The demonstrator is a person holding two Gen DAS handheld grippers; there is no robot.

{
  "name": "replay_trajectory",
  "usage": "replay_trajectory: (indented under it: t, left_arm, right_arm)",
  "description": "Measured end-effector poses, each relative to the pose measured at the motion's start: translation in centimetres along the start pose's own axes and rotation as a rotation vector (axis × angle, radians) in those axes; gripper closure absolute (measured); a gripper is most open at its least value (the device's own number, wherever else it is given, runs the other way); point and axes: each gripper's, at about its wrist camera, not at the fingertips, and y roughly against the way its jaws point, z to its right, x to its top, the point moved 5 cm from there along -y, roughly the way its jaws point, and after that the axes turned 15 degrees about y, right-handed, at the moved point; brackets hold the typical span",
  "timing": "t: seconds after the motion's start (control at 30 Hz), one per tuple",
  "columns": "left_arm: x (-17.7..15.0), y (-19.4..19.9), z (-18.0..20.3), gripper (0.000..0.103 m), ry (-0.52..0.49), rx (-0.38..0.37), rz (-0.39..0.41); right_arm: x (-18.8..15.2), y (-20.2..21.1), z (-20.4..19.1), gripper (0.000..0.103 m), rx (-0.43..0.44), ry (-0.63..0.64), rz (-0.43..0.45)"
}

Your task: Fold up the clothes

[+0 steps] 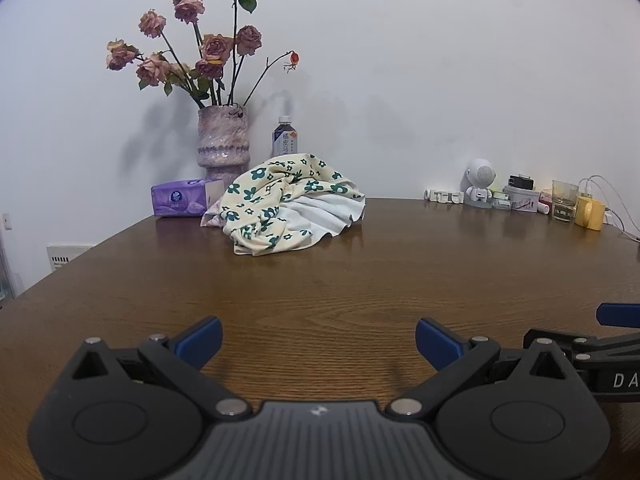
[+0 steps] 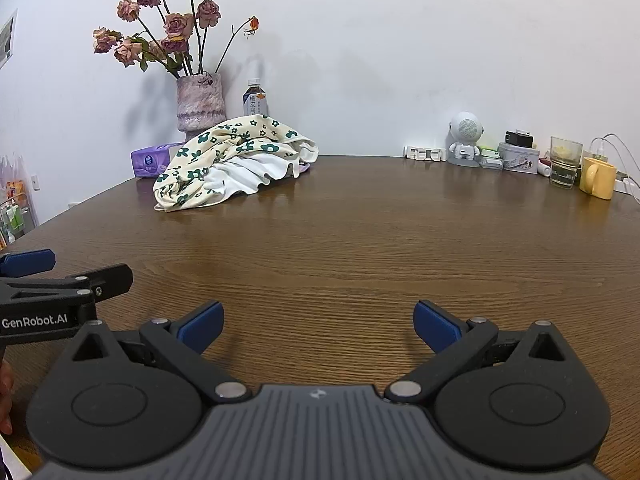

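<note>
A crumpled cream garment with green flowers (image 1: 286, 200) (image 2: 232, 160) lies in a heap at the far left of the brown wooden table (image 1: 340, 276) (image 2: 360, 232), its white inside showing. My left gripper (image 1: 318, 342) hovers open over the near table edge, far from the cloth, with nothing between its blue pads. My right gripper (image 2: 318, 326) is likewise open and empty beside it. Part of the right gripper shows at the right edge of the left wrist view, and part of the left gripper at the left edge of the right wrist view.
Behind the cloth stand a vase of dried roses (image 1: 223, 144) (image 2: 200, 102), a drink bottle (image 1: 285, 138) and a purple tissue pack (image 1: 182, 198). At the far right sit a small white robot figure (image 2: 464, 140), a tin, a glass and a yellow mug (image 2: 598, 178) with cables.
</note>
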Motion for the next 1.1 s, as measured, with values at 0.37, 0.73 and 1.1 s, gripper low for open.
replay_trajectory:
  t: [0.37,0.73,1.1]
  left_arm:
    - [-0.62,-0.28,-0.29,0.000,0.003,0.002,0.010]
    - [-0.77,-0.16,-0.17,0.000,-0.004,0.014,0.024]
    - [-0.50,0.12,-0.14,0.000,-0.002,0.010,0.022]
  right_arm:
    - [-0.15,-0.10,-0.22,0.000,0.004,0.006,-0.004]
    - [-0.15,-0.16,0.00,0.000,0.009,0.006,-0.002]
    - [-0.11,-0.07,0.01,0.000,0.009,0.001,-0.001]
